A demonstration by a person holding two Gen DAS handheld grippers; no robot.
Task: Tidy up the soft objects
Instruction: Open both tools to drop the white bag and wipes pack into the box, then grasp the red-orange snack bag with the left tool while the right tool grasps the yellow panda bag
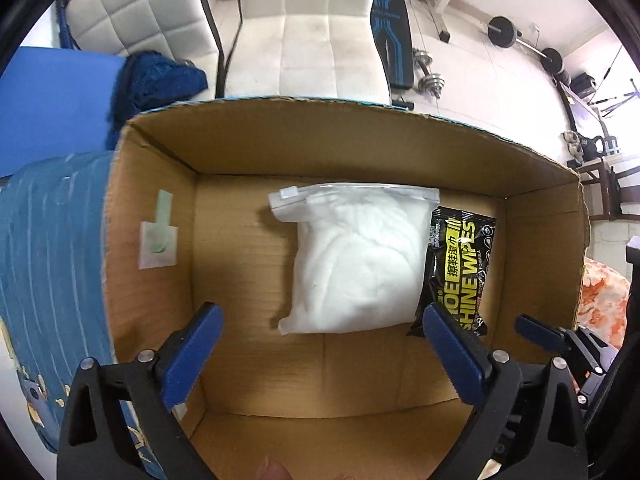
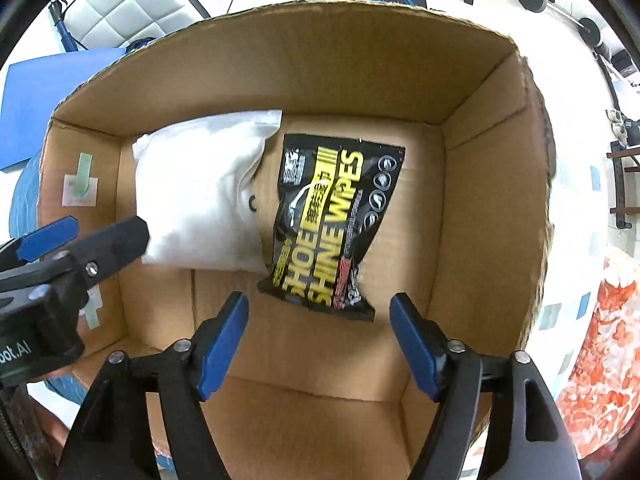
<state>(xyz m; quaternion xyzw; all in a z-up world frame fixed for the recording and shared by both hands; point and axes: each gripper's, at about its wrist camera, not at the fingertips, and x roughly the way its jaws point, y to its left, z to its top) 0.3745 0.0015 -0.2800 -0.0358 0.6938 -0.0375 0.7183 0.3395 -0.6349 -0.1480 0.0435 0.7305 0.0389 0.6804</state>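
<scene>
An open cardboard box (image 1: 352, 140) (image 2: 492, 168) holds two soft packs lying flat on its floor. A white padded zip bag (image 1: 356, 260) (image 2: 196, 196) lies left of a black and yellow shoe shine wipes pack (image 1: 460, 268) (image 2: 328, 224). My left gripper (image 1: 320, 316) is open and empty, hovering above the near side of the white bag. My right gripper (image 2: 320, 304) is open and empty, just above the near end of the wipes pack. The left gripper's fingers (image 2: 100, 244) show at the left in the right wrist view.
A dark blue knitted cloth (image 1: 152, 80) lies on a blue surface (image 1: 52, 100) behind the box's left corner. An orange and white patterned fabric (image 2: 600, 352) lies right of the box. White padded chairs (image 1: 320, 40) and gym weights (image 1: 520, 36) stand beyond.
</scene>
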